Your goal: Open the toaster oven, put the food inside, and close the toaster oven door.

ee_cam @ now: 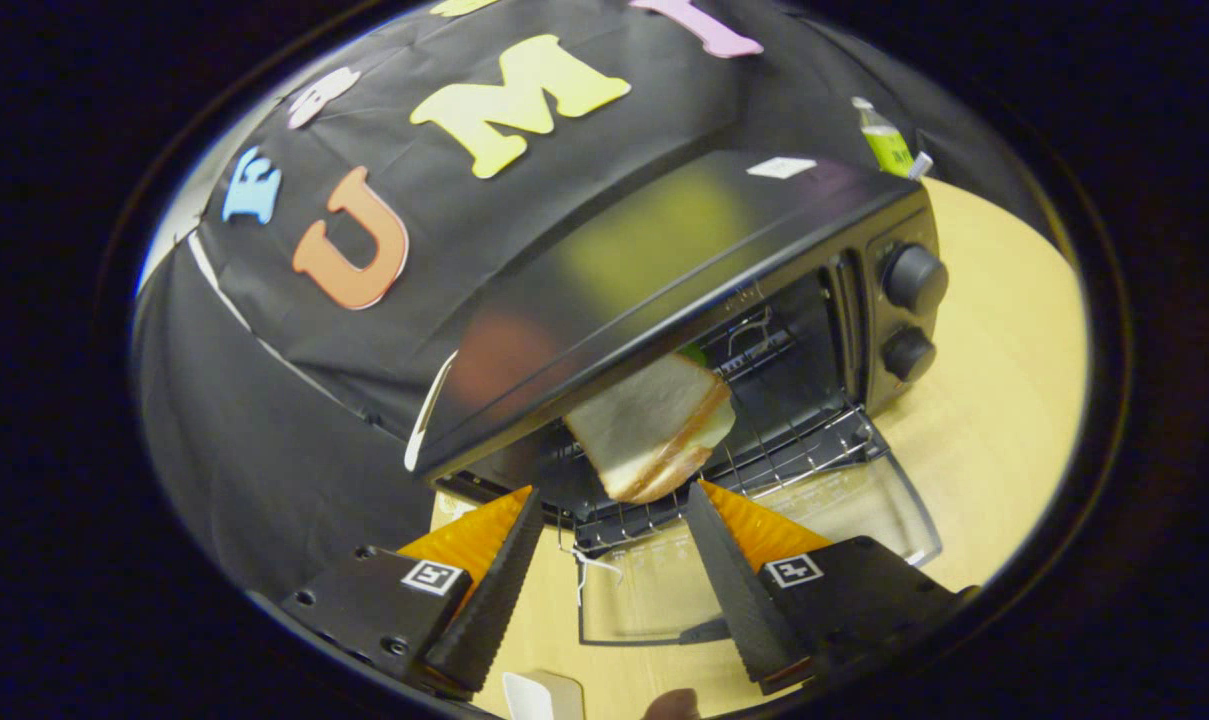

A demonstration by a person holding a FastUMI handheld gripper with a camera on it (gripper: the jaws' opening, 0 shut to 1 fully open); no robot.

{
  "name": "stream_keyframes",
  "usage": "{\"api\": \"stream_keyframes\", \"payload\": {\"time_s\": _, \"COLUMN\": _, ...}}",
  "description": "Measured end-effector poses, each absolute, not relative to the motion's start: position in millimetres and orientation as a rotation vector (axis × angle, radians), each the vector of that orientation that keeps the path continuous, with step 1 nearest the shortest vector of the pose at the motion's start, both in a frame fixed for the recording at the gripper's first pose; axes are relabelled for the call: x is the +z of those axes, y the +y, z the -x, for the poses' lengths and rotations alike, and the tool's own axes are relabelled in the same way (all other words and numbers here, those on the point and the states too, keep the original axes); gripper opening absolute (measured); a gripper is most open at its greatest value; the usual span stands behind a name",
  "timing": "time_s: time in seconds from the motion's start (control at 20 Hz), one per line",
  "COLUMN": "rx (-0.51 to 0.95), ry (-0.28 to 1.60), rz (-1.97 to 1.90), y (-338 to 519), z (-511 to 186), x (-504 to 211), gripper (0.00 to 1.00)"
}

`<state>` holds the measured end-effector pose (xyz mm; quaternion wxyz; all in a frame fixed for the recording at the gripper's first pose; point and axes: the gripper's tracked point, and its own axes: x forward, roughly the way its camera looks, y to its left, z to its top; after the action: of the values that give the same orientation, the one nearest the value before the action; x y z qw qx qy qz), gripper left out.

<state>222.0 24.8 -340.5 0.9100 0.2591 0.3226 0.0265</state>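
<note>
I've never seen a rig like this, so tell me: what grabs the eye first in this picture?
A sandwich sits on the wire rack inside the black toaster oven, just ahead of the open gripper, whose fingers touch nothing. The oven's glass door lies folded down onto the wooden table, and two knobs stand beside the opening.

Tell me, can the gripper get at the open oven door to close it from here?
Probably yes: the gripper is open and free of the sandwich on the rack, and the lowered door lies just ahead.
</note>
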Motion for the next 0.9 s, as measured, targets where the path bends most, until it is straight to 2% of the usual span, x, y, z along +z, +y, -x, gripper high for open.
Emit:
{"api": "stream_keyframes", "payload": {"time_s": 0.1, "rx": 0.065, "ry": 0.67, "rz": -0.43, "y": 30, "z": -199, "x": -327, "gripper": 1.0}}
{"api": "stream_keyframes", "payload": {"time_s": 0.45, "rx": 0.082, "ry": 0.574, "rz": -0.11, "y": 40, "z": -130, "x": -282, "gripper": 1.0}}
{"api": "stream_keyframes", "payload": {"time_s": 0.9, "rx": 0.004, "ry": 0.619, "rz": -0.052, "y": 7, "z": -76, "x": -334, "gripper": 1.0}}
